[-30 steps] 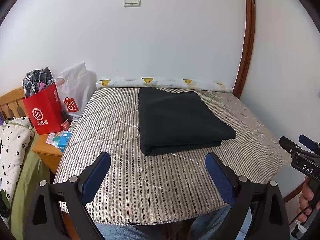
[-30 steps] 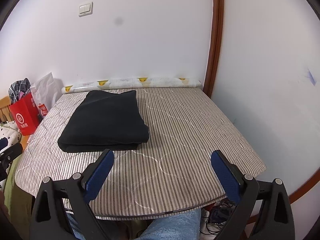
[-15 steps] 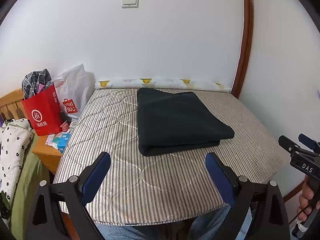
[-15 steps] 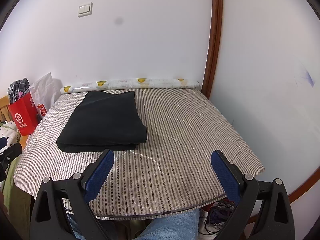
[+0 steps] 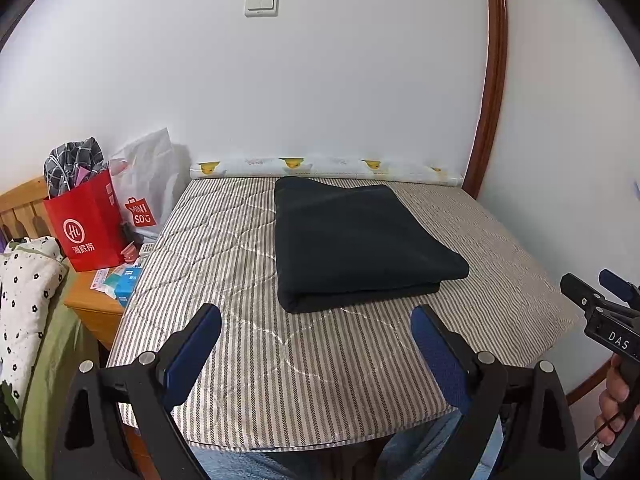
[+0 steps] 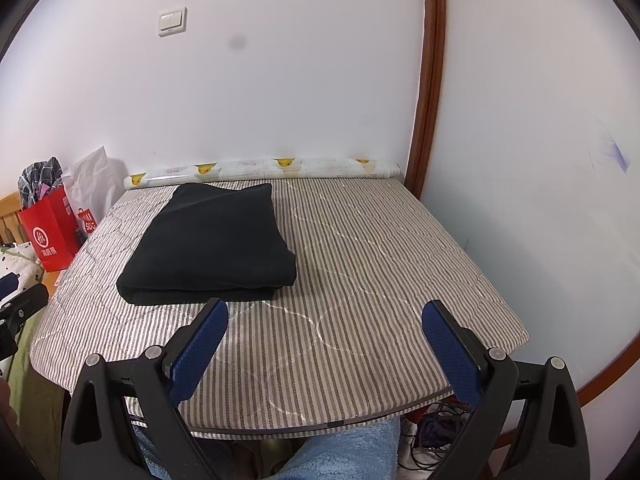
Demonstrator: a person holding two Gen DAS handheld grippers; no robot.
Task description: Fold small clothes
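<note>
A black garment (image 5: 356, 244) lies folded into a thick rectangle on the striped quilted table (image 5: 248, 344), toward the back middle. It also shows in the right wrist view (image 6: 212, 244), left of centre on the table (image 6: 380, 280). My left gripper (image 5: 316, 344) is open and empty, held above the table's near edge, short of the garment. My right gripper (image 6: 326, 340) is open and empty, near the front edge, to the right of the garment. The right gripper's tip (image 5: 600, 308) shows at the right edge of the left wrist view.
A roll with yellow duck prints (image 5: 324, 168) lies along the back wall. A red paper bag (image 5: 86, 228) and a white plastic bag (image 5: 148, 188) stand on a wooden side table (image 5: 92, 308) at the left. A wooden post (image 6: 430, 76) marks the right corner. Cables (image 6: 432, 436) lie under the table.
Both grippers have drifted slightly, so the view has shifted a little. The garment has not moved and both grippers stay open.
</note>
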